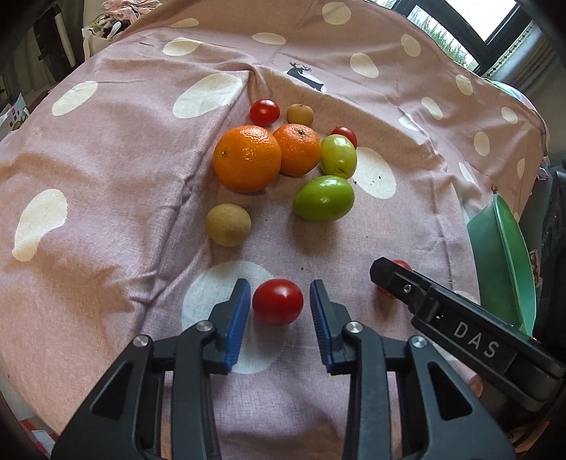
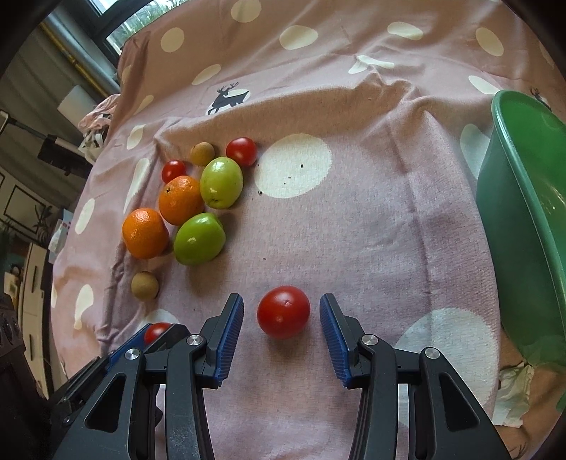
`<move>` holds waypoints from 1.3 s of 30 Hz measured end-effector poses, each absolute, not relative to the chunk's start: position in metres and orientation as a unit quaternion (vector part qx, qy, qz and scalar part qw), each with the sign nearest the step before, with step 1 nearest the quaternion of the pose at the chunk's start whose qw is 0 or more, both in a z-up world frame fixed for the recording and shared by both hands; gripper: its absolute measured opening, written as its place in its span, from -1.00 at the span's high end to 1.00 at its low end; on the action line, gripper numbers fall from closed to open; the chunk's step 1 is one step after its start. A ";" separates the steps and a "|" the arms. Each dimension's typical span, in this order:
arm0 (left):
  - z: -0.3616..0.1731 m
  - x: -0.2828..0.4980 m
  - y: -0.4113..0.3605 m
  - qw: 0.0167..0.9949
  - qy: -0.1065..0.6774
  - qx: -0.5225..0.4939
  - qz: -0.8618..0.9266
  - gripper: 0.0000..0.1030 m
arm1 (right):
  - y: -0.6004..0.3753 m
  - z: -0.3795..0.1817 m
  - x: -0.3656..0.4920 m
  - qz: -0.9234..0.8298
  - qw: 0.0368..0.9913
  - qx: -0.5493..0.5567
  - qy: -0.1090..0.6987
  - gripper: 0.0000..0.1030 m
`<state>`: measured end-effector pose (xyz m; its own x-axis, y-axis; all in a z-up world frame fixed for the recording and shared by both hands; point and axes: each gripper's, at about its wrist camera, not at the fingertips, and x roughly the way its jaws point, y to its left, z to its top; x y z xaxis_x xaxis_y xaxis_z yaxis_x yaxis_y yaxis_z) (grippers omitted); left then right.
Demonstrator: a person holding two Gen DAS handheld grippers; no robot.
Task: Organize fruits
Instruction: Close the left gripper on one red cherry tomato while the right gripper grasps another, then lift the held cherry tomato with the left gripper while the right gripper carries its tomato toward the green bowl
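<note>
A red tomato [image 1: 277, 306] lies on the pink spotted cloth [image 1: 106, 170] between the blue pads of my left gripper [image 1: 279, 286]. A narrow gap shows on each side, so the gripper is open. A second red tomato [image 2: 283, 312] lies between the pads of my right gripper [image 2: 281, 300], which is open with wider gaps. Farther back sit two oranges [image 1: 247, 158], two green fruits [image 1: 323, 198], two brown round fruits [image 1: 229, 224] and two small tomatoes [image 1: 264, 112]. In the left wrist view the right gripper's finger [image 1: 392, 279] half hides its tomato.
A green plastic bowl [image 2: 523, 219] stands at the cloth's right edge, close to my right gripper. Crumpled white paper [image 2: 513, 392] lies below it. The cloth is creased along a ridge [image 1: 198, 166] left of the fruit pile. A window [image 1: 460, 21] is behind.
</note>
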<state>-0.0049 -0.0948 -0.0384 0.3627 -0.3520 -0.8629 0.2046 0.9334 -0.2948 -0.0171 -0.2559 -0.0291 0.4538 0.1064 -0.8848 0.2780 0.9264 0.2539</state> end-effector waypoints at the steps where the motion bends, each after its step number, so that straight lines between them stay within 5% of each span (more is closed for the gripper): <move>1: -0.038 -0.005 -0.095 0.823 0.539 -0.068 -0.169 0.38 | -0.256 -0.029 -0.017 -0.052 0.833 0.184 0.520 0.08; 18: -0.039 -0.005 -0.096 0.822 0.540 -0.067 -0.167 0.47 | -0.252 -0.030 -0.016 -0.050 0.835 0.168 0.522 0.37; 39: -0.009 -0.014 -0.085 0.851 0.476 -0.106 -0.193 0.47 | -0.247 -0.011 -0.025 -0.064 0.859 0.153 0.485 0.40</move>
